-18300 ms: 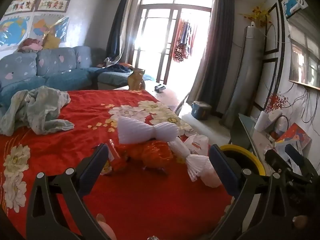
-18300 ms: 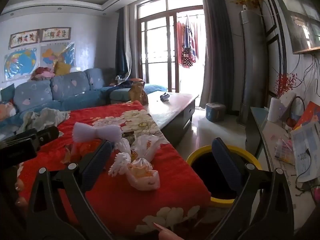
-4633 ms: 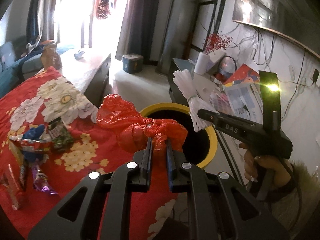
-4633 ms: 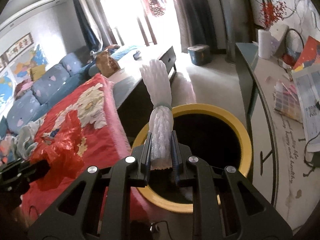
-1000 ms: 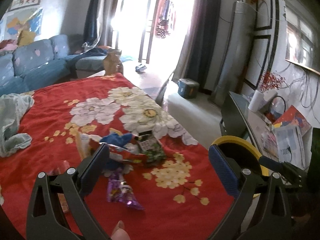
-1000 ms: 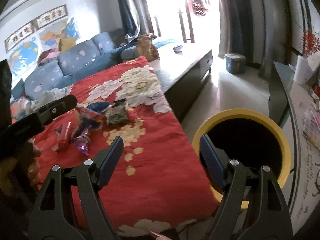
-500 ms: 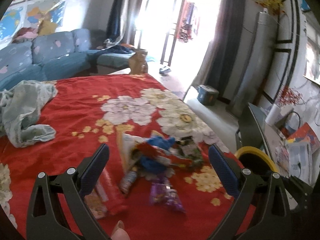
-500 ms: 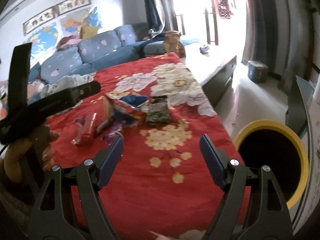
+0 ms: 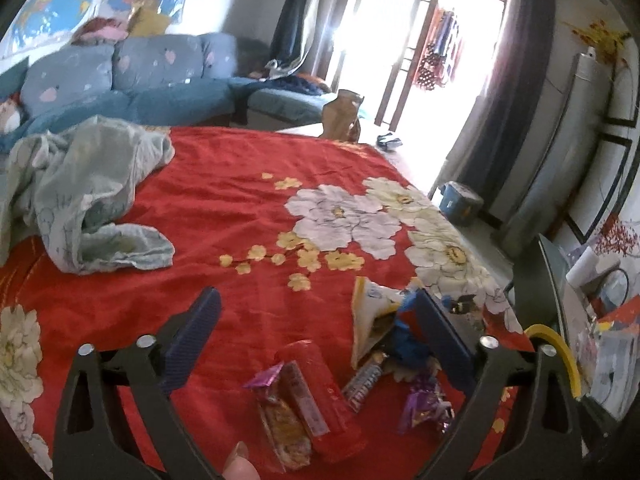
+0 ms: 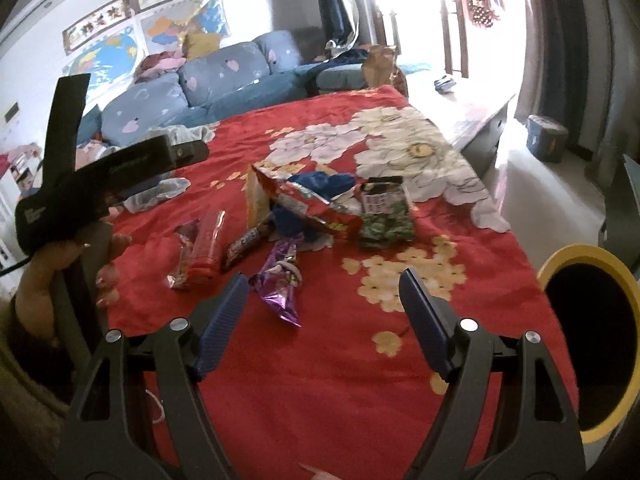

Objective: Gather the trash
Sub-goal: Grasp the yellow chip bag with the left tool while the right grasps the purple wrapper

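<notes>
My left tool (image 9: 316, 344) hangs low in the left wrist view with nothing between its fingers; its jaws have just been narrowing a little yet stand wide apart, and the red wrapper (image 9: 316, 396) and the yellow snack bar (image 9: 284, 428) lie side by side, touching, at the bottom centre between them. My worry there is that closing on them will pinch both at once, or catch a fold of the red floral cloth (image 9: 240, 208) and drag it. My right tool (image 10: 322, 316) is also spread and empty at the bottom of the right wrist view, with the purple wrapper (image 10: 280, 284) just beyond its left finger; a crinkly foil packet like that may skid aside on the cloth if I come in off-centre. Further up, in the middle of that view, the red snack bag (image 10: 308, 204), a blue wrapper (image 10: 320, 184) and the green packet (image 10: 386, 216) overlap in a heap, so pulling one could scatter the others. The yellow-rimmed bin (image 10: 588, 344) sits at the right edge, off the worktop's end, and a light wrapper could flutter short of its mouth. With my left tool reaching across at the upper left of that view, the two could also collide over the pile.
</notes>
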`<state>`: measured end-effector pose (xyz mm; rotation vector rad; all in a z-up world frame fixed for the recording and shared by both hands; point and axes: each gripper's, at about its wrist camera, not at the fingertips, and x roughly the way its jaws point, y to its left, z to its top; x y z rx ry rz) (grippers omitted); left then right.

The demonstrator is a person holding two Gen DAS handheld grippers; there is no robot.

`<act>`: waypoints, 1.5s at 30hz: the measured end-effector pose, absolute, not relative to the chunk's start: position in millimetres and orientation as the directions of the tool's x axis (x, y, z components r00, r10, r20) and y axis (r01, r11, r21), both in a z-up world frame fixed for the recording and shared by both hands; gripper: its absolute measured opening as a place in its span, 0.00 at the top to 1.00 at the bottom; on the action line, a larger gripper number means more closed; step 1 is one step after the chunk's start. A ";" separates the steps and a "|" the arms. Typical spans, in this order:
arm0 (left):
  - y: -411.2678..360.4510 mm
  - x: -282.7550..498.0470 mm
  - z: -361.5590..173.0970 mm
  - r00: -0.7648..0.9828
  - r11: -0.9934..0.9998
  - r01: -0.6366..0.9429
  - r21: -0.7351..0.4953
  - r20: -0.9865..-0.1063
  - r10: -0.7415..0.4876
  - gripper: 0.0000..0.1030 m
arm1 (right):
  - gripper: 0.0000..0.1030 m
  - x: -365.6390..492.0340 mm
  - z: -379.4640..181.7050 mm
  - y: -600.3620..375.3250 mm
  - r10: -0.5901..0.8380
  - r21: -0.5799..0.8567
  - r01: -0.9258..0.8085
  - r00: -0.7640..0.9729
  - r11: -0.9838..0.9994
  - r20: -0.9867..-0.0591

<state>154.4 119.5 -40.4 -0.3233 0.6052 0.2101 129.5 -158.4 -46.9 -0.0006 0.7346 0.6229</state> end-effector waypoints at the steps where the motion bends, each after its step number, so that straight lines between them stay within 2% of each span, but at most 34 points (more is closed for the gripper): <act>1: 122.1 157.3 -41.9 0.799 0.928 -0.286 -0.240 -0.594 0.093 0.20 | 0.33 131.0 -49.3 -154.1 0.535 0.214 -0.536 0.563 0.817 -0.631; 12: 125.2 195.5 -62.5 0.736 0.935 -0.212 -0.284 -0.676 -0.039 0.53 | 0.45 142.0 -67.2 -126.3 0.564 0.259 -0.560 0.483 0.787 -0.670; 16: 118.6 208.3 -70.1 0.710 0.944 -0.177 -0.278 -0.700 -0.073 0.59 | 0.51 144.8 -75.0 -121.7 0.573 0.281 -0.563 0.448 0.777 -0.686; 19: 115.3 215.5 -76.2 0.695 0.944 -0.159 -0.288 -0.712 -0.099 0.59 | 0.61 146.5 -79.7 -120.2 0.577 0.294 -0.564 0.426 0.771 -0.696; 23: 110.8 221.6 -83.7 0.684 0.938 -0.129 -0.322 -0.714 -0.151 0.65 | 0.79 146.8 -86.4 -120.8 0.581 0.311 -0.563 0.399 0.766 -0.709; 31: 105.0 223.6 -95.3 0.666 0.923 -0.107 -0.371 -0.716 -0.210 0.85 | 0.81 138.1 -88.3 -128.8 0.585 0.308 -0.572 0.396 0.760 -0.708; 36: 99.3 212.6 -87.5 0.694 0.928 -0.094 -0.361 -0.692 -0.198 0.88 | 0.81 130.6 -85.7 -140.6 0.582 0.305 -0.569 0.400 0.763 -0.709; 45: 79.0 174.9 -40.4 0.820 0.979 -0.096 -0.179 -0.572 -0.024 0.89 | 0.81 121.6 -77.5 -164.9 0.581 0.300 -0.566 0.418 0.768 -0.698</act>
